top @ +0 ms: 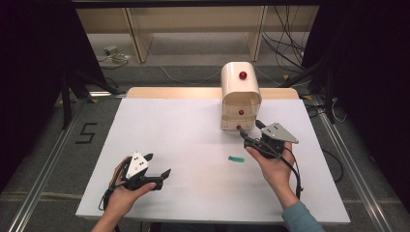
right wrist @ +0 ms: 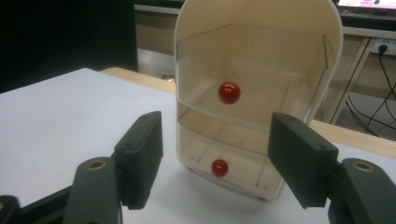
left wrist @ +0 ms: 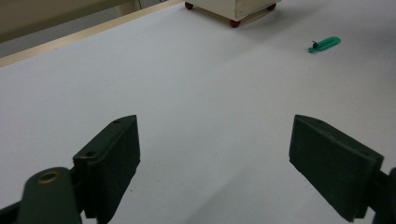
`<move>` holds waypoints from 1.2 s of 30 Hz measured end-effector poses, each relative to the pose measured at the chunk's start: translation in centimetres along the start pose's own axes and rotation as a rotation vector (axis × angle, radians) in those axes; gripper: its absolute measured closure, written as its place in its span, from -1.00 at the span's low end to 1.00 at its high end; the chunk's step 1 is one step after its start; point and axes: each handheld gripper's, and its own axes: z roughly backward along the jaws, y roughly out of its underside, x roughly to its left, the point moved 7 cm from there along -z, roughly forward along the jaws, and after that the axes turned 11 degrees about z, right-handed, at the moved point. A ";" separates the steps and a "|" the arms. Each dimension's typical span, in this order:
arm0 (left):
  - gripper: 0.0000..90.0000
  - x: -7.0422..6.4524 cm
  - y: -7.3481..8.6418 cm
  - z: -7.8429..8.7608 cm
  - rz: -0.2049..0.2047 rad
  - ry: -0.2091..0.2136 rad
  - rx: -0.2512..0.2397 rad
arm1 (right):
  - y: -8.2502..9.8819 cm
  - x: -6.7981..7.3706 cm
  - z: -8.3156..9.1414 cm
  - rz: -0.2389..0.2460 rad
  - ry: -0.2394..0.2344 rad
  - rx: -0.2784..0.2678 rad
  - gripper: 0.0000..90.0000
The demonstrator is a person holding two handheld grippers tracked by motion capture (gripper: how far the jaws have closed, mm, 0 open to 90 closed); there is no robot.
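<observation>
The left tool rests low at the near left of the white surface, its jaws spread wide with nothing between them. A small green piece lies flat near the middle, well apart from it and nearer the right tool. That tool, jaws spread and empty, faces the cream drawer unit just beyond, level with the lower drawer's red knob.
</observation>
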 end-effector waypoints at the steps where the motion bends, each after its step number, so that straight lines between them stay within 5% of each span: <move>1: -0.64 0.0 0.0 0.0 0.000 0.000 0.000 | -0.2 0.0 -0.3 -0.002 0.009 0.000 -0.18; 36: -0.63 0.1 0.0 0.0 0.007 0.004 -0.005 | -0.5 0.1 -5.4 0.007 0.231 0.039 0.21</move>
